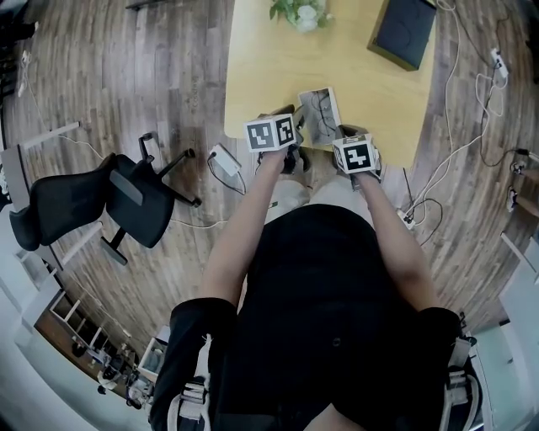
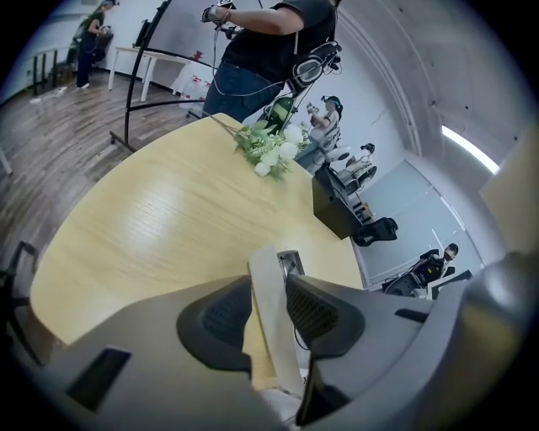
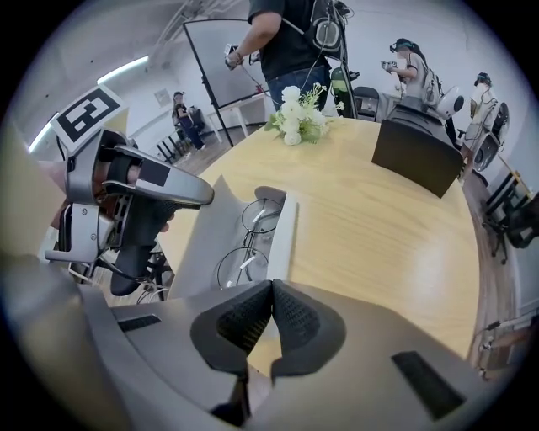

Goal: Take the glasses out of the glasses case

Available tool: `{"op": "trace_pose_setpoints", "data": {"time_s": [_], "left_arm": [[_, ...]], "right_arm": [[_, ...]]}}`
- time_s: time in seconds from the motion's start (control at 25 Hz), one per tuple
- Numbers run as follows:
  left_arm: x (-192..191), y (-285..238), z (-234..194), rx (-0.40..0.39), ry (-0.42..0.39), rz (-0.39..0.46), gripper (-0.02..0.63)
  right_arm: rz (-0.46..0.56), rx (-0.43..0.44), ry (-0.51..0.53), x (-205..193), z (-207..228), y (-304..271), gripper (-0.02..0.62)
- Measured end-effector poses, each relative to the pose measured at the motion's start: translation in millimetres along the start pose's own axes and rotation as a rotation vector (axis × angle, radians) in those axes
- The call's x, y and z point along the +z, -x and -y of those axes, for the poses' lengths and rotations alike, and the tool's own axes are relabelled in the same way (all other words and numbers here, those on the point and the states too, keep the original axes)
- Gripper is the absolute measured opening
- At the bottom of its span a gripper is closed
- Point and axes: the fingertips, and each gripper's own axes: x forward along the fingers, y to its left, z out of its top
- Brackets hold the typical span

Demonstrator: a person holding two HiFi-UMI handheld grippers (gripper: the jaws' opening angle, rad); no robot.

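The grey glasses case (image 1: 320, 112) lies open at the near edge of the yellow table (image 1: 269, 59). In the right gripper view its raised lid (image 3: 205, 240) stands left of the tray wall (image 3: 282, 231), and thin wire-rimmed glasses (image 3: 246, 246) lie inside. My left gripper (image 2: 269, 307) is shut on the pale lid edge (image 2: 266, 290), which runs up between both pads; the same gripper (image 3: 126, 202) shows at the lid's left. My right gripper (image 3: 271, 305) is shut at the case's near end, pads together, nothing visible between them; that end is hidden behind its jaws.
A black box (image 1: 406, 29) and a white flower bunch (image 1: 301, 13) sit at the table's far side. A black office chair (image 1: 93, 198) stands on the wood floor at the left. Cables (image 1: 455, 151) trail at the right. A person (image 3: 290, 42) stands beyond the table.
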Motion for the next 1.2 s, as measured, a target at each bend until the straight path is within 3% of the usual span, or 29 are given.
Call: {"op": "trace_pose_setpoints", "data": {"time_s": [0.12,0.28,0.44,0.84,1.2], "left_arm": [[-4.4,5.8,-3.6,0.029,-0.052,-0.040,0.072],[-6.5,8.6,-4.5,0.033,-0.109,-0.075,0.049],[-10.9,12.5,-5.0,0.014,-0.104,-0.088,0.049],[-16.3,16.2,-18.2,-0.027,-0.023,-0.081,0.042],[-22.2,19.8,-26.9,-0.065,0.081,-0.043,0.038]], "right_arm": [[0.011,-0.020,-0.002,1.0,-1.5,4.4,0.018],[0.057,-0.047,-0.015,14.4,-2.7,19.1,0.018],[0.097,-0.078,-0.027,24.0,-2.7,37.4,0.018],[0.207,-0.128,-0.009,55.5,-9.1,80.0,0.018],[0.171,-0.107,0.055,60.9,-34.7,70.5,0.021]]}}
